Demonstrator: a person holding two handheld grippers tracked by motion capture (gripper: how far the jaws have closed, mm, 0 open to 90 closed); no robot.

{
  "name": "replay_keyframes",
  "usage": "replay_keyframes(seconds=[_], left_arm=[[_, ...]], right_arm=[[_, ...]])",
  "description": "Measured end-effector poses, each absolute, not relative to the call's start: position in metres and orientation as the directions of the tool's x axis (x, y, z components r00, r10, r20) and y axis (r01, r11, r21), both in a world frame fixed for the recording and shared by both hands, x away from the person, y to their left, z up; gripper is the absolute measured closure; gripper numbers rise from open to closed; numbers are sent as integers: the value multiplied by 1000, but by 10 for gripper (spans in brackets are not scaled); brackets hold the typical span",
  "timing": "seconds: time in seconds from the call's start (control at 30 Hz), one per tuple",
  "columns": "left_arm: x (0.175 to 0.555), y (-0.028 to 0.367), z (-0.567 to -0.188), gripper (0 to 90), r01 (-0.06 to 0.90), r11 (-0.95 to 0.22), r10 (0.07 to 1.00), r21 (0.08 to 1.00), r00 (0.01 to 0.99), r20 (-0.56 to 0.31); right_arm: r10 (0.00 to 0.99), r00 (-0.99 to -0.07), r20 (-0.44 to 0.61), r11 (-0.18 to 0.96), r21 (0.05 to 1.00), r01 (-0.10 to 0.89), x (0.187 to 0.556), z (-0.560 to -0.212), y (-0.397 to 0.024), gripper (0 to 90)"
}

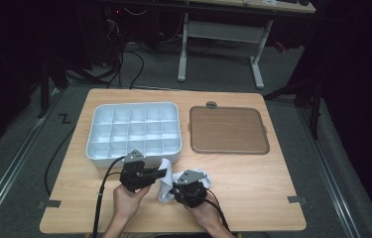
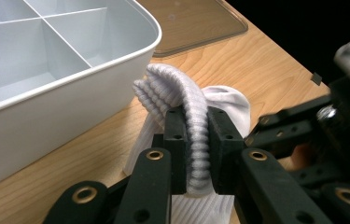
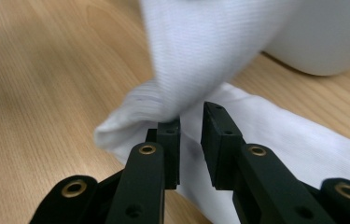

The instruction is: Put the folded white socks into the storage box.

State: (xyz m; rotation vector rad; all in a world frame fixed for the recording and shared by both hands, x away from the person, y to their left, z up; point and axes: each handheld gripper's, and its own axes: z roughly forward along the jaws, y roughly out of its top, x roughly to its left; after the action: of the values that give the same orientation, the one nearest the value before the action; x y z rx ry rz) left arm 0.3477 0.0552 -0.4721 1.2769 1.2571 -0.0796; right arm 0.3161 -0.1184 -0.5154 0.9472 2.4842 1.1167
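Note:
A white sock (image 1: 165, 184) lies bunched on the wooden table (image 1: 258, 183), just in front of the white divided tray (image 1: 90, 141). My left gripper (image 1: 162, 173) is shut on the sock's ribbed cuff (image 2: 175, 91), which arches up out of its jaws (image 2: 196, 137) beside the tray wall (image 2: 70, 98). My right gripper (image 1: 174, 191) sits close on the right. Its jaws (image 3: 191, 128) stand slightly apart, and the smooth part of the sock (image 3: 275, 135) lies under and beyond the tips, with no pad pressing on it. A fold of sock (image 3: 200, 51) hangs above them.
A brown flat lid (image 1: 228, 130) lies to the right of the tray, whose many compartments hold nothing. Bare wood stretches to the right of the hands. A desk frame and cables stand on the floor beyond the table's far edge.

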Motion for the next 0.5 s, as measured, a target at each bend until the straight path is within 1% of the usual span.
replay_keyframes(seconds=[0.3, 0.5], left_arm=[[347, 51, -474, 796, 657, 366, 570, 659, 401, -717], [346, 48, -474, 796, 660, 353, 574, 663, 407, -711]], right_arm=[[739, -673, 34, 415, 764, 494, 317, -505, -165, 725], [805, -591, 45, 349, 770, 534, 323, -503, -197, 684]])
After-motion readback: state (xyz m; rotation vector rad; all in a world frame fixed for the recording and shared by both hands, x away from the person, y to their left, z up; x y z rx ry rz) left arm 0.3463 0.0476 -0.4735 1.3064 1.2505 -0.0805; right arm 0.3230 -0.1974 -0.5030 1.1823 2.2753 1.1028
